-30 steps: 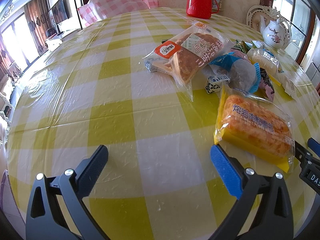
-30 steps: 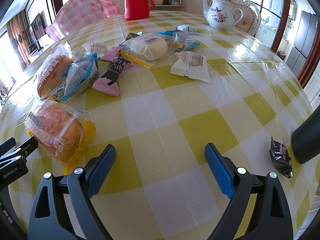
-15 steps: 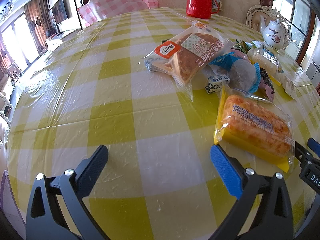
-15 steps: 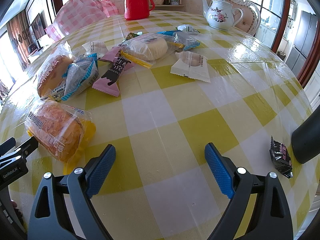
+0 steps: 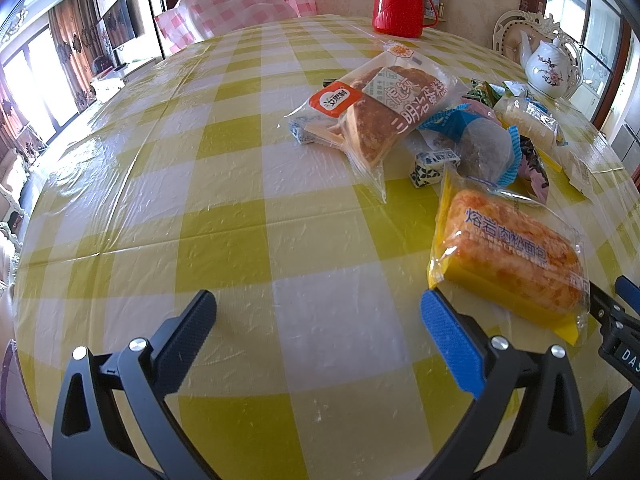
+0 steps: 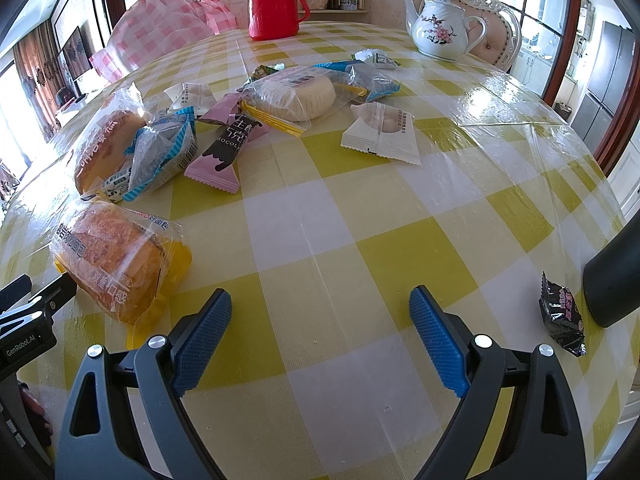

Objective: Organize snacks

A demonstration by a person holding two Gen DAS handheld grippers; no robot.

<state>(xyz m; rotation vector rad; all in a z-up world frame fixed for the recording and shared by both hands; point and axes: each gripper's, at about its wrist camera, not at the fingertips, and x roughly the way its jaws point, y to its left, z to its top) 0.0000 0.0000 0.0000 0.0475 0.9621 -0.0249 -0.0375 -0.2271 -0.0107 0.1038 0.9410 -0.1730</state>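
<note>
Both tools idle, nothing gripped. Left gripper (image 5: 318, 326) jaws spread wide over bare yellow-check tablecloth (image 5: 224, 216). Right gripper (image 6: 320, 332) likewise wide open, empty.

Landmark: meat floss bread pack (image 5: 508, 256), clear wrap over a yellow tray.
- It lies just right of the left gripper's blue finger pad (image 5: 448, 346), apparently not touching, though the gap is hard to judge at this angle.
- In the right wrist view it sits left of the right gripper, near the table edge.
- Beyond it: the snack heap. Sandwich cake pack (image 5: 384, 116) farthest left, blue-edged bun pack (image 5: 476, 146) touching it, pink chocolate bar (image 6: 226, 146) beside that, round white cake pack (image 6: 298, 98) further back.
- White sachet (image 6: 382, 136) lies apart, right of the heap.
- Small black packet (image 6: 560, 314) well apart, far right, beside a dark cylinder (image 6: 612, 280).
- Red thermos (image 6: 274, 2) and floral teapot (image 6: 442, 28) at the far side of the table.
</note>
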